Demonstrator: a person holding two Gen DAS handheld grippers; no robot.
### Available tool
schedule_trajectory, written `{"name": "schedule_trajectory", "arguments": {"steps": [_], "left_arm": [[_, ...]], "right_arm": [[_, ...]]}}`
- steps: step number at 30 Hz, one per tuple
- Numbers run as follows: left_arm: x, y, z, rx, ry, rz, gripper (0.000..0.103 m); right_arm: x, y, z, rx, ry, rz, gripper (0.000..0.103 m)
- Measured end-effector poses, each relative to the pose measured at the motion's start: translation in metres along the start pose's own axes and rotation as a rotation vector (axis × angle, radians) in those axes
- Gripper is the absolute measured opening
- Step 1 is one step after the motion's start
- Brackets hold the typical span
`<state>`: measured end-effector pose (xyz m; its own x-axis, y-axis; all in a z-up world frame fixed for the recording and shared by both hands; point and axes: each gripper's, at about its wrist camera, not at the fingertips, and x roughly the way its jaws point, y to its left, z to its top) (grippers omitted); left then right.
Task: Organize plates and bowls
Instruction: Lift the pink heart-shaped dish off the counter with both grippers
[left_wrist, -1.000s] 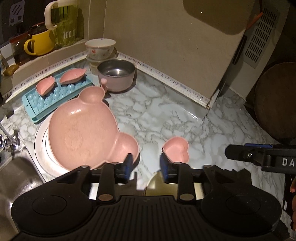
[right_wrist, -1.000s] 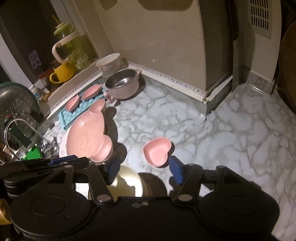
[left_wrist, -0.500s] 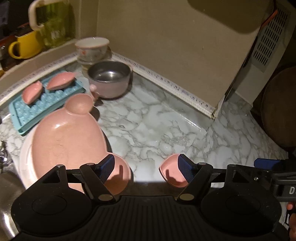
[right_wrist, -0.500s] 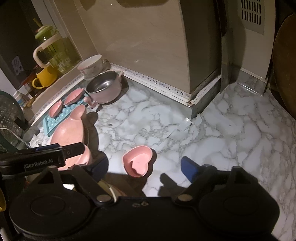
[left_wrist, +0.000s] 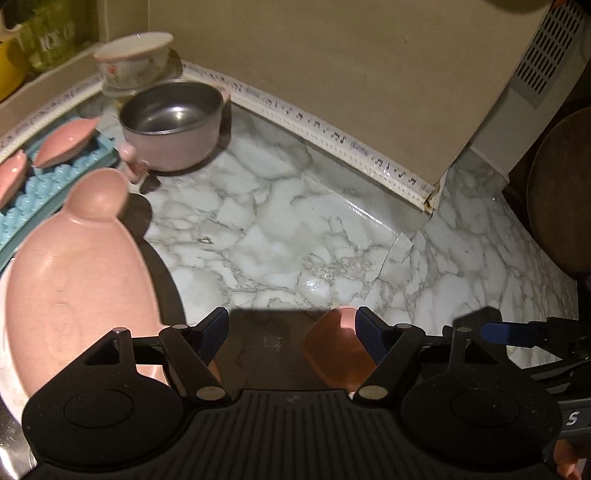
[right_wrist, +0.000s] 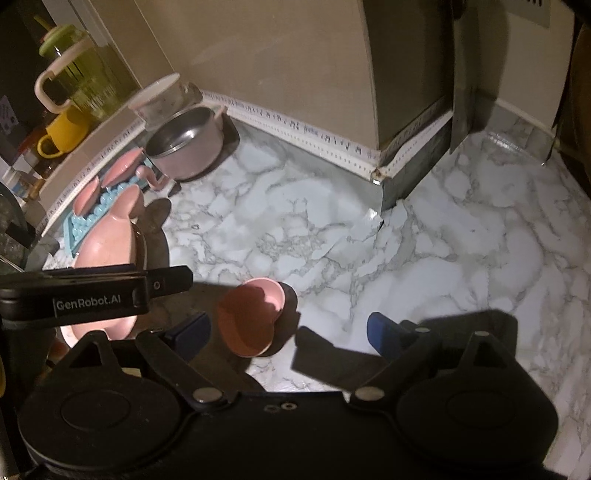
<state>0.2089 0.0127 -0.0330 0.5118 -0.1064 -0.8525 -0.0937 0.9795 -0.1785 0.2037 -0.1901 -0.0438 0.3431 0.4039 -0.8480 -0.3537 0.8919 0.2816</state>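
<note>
Both grippers hang low over the marble bench (right_wrist: 461, 251), and there is open room: a wide bare stretch runs from the middle out to the right, bounded at the back by the beige wall panel (left_wrist: 332, 74) and its patterned trim strip (left_wrist: 332, 136). The left gripper (left_wrist: 291, 334) has its fingers spread wide with nothing between them, only shadowed marble. The right gripper (right_wrist: 286, 330) is spread wide too, and the heart-shaped pink bowl (right_wrist: 251, 317) sits on the bench just inside its left finger, apart from the right one.

Over on the left it gets crowded. The bear-shaped pink plate (left_wrist: 77, 273) lies on a white plate (left_wrist: 5, 376) near the bench's left edge, its near end cut off behind the left gripper's body. Behind it, a pink pot with a steel inside (left_wrist: 173, 125), a floral bowl (left_wrist: 135, 59) tucked in the corner, and two pink leaf dishes (left_wrist: 66, 144) resting on a blue tray (left_wrist: 55, 181).

In the left wrist view the heart bowl is half hidden behind the right-hand finger (left_wrist: 371, 339), dim in shadow. Up on the ledge, a yellow mug (right_wrist: 64, 131) and a green pitcher (right_wrist: 81, 77); the far left of the right wrist view is too dark to read.
</note>
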Motion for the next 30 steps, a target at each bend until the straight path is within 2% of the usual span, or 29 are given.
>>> {"name": "schedule_trajectory", "arguments": {"steps": [7, 16, 18, 19, 21, 25, 30], "left_arm": [[0.029, -0.006, 0.003, -0.008, 0.062, 0.001, 0.075], [0.045, -0.002, 0.005, 0.013, 0.092, -0.011, 0.074], [0.045, -0.003, 0.004, 0.024, 0.094, -0.018, 0.074], [0.046, -0.005, 0.004, 0.03, 0.095, -0.018, 0.073], [0.048, -0.006, 0.003, 0.036, 0.105, -0.027, 0.063], [0.05, -0.009, 0.002, 0.055, 0.102, -0.028, 0.059], [0.052, -0.011, 0.0, 0.073, 0.103, -0.034, 0.058]], "right_arm": [[0.03, -0.011, 0.003, 0.023, 0.063, -0.002, 0.087], [0.056, -0.015, -0.001, 0.029, 0.121, 0.059, 0.062], [0.06, -0.015, -0.001, 0.029, 0.13, 0.076, 0.048], [0.061, -0.014, -0.001, 0.028, 0.132, 0.083, 0.046], [0.063, -0.013, -0.002, 0.021, 0.135, 0.093, 0.042], [0.065, -0.01, -0.002, 0.012, 0.139, 0.105, 0.038], [0.07, -0.006, -0.004, 0.005, 0.149, 0.111, 0.029]]}}
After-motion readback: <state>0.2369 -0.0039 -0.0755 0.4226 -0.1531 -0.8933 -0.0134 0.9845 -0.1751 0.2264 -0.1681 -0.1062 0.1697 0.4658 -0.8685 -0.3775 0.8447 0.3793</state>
